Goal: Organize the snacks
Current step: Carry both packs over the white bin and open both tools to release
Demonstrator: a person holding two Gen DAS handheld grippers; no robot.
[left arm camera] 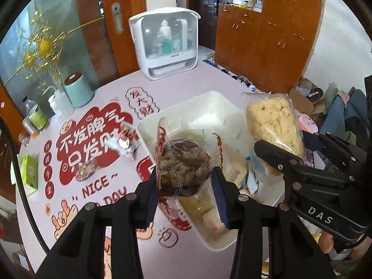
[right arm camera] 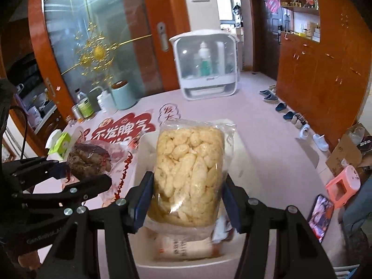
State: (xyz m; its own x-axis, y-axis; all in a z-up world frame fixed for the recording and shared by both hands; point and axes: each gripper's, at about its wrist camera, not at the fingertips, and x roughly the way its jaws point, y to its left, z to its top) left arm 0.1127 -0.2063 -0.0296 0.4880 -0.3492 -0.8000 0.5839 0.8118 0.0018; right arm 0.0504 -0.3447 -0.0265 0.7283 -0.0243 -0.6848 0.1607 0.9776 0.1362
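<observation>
My left gripper (left arm camera: 184, 193) is shut on a clear bag of dark brown snack (left arm camera: 183, 162) with red print, held above the near left part of a white bin (left arm camera: 209, 97). The same bag shows at the left of the right wrist view (right arm camera: 90, 160). My right gripper (right arm camera: 186, 203) is shut on a clear bag of pale yellow puffed snacks (right arm camera: 190, 172), held upright over the bin (right arm camera: 144, 144). That bag also shows at the right of the left wrist view (left arm camera: 272, 125). Other packets (left arm camera: 209, 211) lie in the bin.
Two small packets (left arm camera: 125, 141) (left arm camera: 84, 172) lie on the printed pink table (left arm camera: 186, 81) left of the bin. A green box (left arm camera: 29, 174), bottles (left arm camera: 37, 116), a mint canister (left arm camera: 78, 90) and a white dish cabinet (left arm camera: 165, 44) stand around the table. Shoes (right arm camera: 293, 116), a pink stool (right arm camera: 344, 183) and cardboard boxes (right arm camera: 346, 153) are on the floor.
</observation>
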